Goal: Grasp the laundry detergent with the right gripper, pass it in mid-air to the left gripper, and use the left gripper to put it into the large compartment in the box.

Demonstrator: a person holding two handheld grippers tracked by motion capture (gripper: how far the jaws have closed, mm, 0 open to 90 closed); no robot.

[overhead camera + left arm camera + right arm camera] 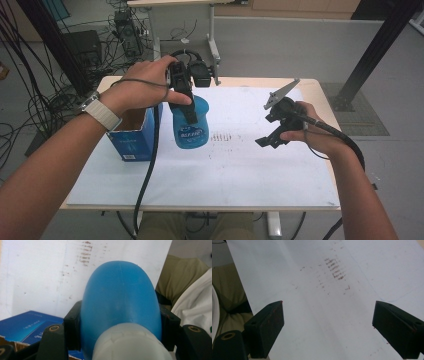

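While the right gripper [327, 327] is held with fingers spread above the white sheet [312, 290], the blue bottle [121, 305] is pinched between the left gripper's [186, 102] fingers, beside the blue box [132, 137] at its 9 o'clock on the bench [315, 87].

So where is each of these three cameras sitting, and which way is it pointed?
High view: above the person's side, looking forward and down on the white sheet; both forearms, left gripper, right gripper.
Left gripper view: rides that gripper, looking along jaws clamped on the blue bottle.
Right gripper view: rides that gripper, looking between open jaws at the brown smudges.
Shared: bottle, smudges, blue box.
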